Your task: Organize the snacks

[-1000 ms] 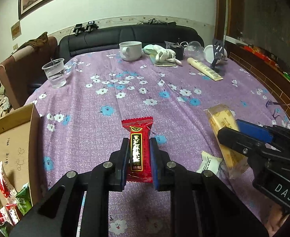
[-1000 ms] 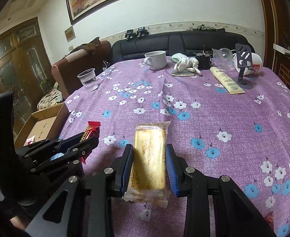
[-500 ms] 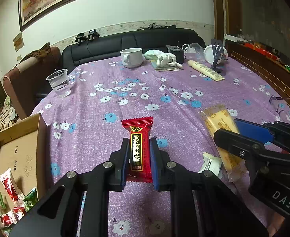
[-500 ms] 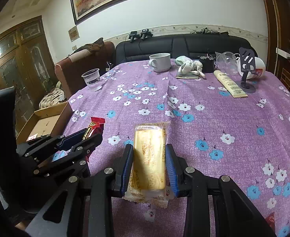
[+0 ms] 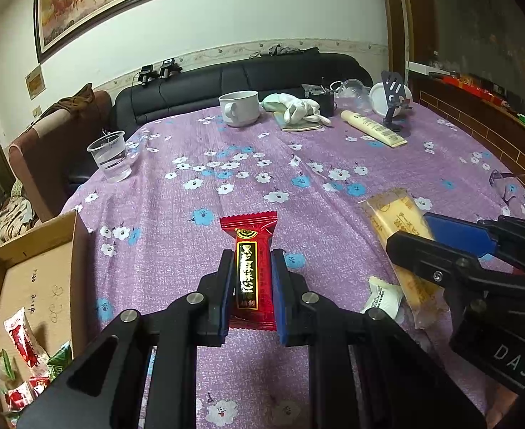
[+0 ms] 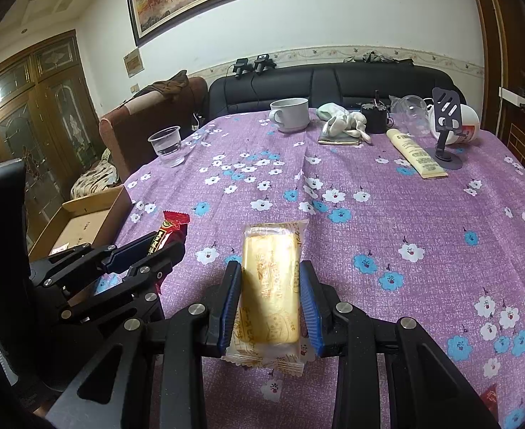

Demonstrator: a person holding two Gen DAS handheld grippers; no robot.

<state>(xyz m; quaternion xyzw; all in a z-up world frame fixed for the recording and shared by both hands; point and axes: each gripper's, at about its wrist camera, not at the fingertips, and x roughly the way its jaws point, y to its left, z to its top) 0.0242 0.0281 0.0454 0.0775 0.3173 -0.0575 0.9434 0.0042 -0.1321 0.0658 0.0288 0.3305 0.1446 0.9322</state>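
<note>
My left gripper point(image 5: 251, 268) is shut on a red snack bar point(image 5: 249, 250) with gold lettering and holds it above the purple flowered tablecloth point(image 5: 226, 164). My right gripper point(image 6: 271, 280) is shut on a yellow biscuit packet point(image 6: 271, 282) in clear wrap. The right gripper point(image 5: 441, 239) also shows at the right of the left wrist view, and the left gripper point(image 6: 155, 246) at the left of the right wrist view. A small white snack packet point(image 5: 382, 298) lies on the cloth between them. A cardboard box point(image 5: 30, 286) with several snack packets point(image 5: 23, 343) sits off the table's left edge.
At the far side stand a plastic cup of water point(image 5: 110, 155), a white mug point(image 5: 239, 107), a white cloth point(image 5: 294, 109), a cream tube point(image 5: 371, 128), a phone stand point(image 6: 446, 132) and a white bowl point(image 6: 467, 123). Glasses point(image 5: 509, 186) lie near the right edge. A black sofa point(image 6: 333, 85) is behind.
Both grippers have risen a little with their snacks held; the view now takes in more of the room and box. Grips are unchanged.
</note>
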